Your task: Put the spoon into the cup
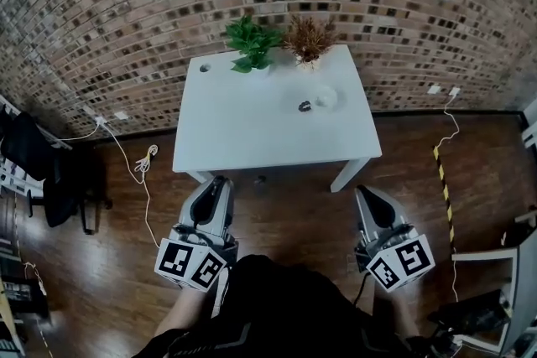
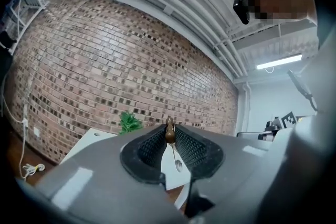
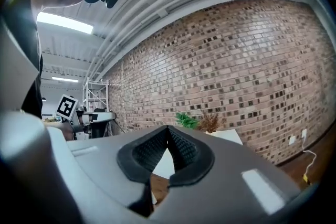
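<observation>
My left gripper (image 1: 221, 180) hangs over the wooden floor just short of the white table (image 1: 252, 138). In the left gripper view, the left gripper (image 2: 169, 126) is shut on a small spoon (image 2: 177, 163). The spoon's brown handle end is pinched at the tips and its metal bowl hangs back between the pads. My right gripper (image 1: 362, 191) is beside it at the same distance from the table; in its own view the right gripper (image 3: 168, 129) is shut with nothing in it. A white cup (image 1: 325, 97) stands at the table's far right, with a small dark object (image 1: 304, 106) next to it.
A green plant (image 1: 252, 40) and a dried brown plant (image 1: 309, 38) stand at the table's back edge against the brick wall. A cable (image 1: 144, 163) lies on the floor to the left, near a black chair (image 1: 50, 172). Yellow-black tape (image 1: 442, 176) marks the floor on the right.
</observation>
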Action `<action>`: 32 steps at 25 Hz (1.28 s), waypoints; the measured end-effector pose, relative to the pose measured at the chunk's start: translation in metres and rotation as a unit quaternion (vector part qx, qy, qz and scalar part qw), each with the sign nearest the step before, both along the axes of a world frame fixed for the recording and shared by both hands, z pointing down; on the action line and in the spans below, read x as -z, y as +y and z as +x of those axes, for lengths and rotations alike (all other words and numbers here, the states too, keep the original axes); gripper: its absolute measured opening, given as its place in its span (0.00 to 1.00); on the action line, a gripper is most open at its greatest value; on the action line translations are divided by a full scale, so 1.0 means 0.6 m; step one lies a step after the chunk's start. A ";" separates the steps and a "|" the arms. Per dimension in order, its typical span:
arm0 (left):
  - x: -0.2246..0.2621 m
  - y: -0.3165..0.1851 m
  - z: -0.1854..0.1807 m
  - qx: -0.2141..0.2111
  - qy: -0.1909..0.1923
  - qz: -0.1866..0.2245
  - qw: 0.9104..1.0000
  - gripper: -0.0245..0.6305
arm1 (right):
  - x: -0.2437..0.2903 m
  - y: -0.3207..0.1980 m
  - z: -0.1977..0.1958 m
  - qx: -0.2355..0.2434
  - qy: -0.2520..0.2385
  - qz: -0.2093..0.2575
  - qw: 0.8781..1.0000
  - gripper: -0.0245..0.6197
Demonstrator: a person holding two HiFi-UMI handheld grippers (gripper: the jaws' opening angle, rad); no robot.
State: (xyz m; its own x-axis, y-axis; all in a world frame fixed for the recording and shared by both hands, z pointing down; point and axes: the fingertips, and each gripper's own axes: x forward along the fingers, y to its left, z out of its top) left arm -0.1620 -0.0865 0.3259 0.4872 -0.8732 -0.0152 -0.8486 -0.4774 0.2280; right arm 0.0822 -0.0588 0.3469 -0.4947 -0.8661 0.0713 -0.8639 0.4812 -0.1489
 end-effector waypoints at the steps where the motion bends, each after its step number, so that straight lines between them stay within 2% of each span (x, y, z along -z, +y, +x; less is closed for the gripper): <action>1: -0.003 -0.010 0.004 -0.002 0.001 -0.004 1.000 0.11 | -0.009 -0.012 0.006 -0.002 -0.004 -0.007 1.000 0.05; 7: -0.016 -0.090 0.002 -0.022 0.013 -0.007 1.000 0.11 | -0.030 -0.095 0.000 -0.020 -0.001 -0.014 1.000 0.05; 11: -0.017 -0.155 -0.011 -0.053 0.015 -0.003 0.998 0.11 | -0.018 -0.149 -0.023 -0.041 0.002 -0.012 0.999 0.05; 18: -0.025 -0.274 -0.040 -0.080 0.021 -0.002 0.997 0.11 | -0.002 -0.253 -0.048 -0.069 0.023 -0.009 0.997 0.05; 25: -0.039 -0.359 -0.003 -0.072 0.035 -0.017 0.997 0.11 | -0.010 -0.332 -0.001 -0.074 0.023 -0.015 0.997 0.05; 32: -0.033 -0.429 0.063 -0.036 0.042 -0.022 0.998 0.11 | -0.020 -0.413 0.069 -0.040 0.021 -0.015 0.999 0.05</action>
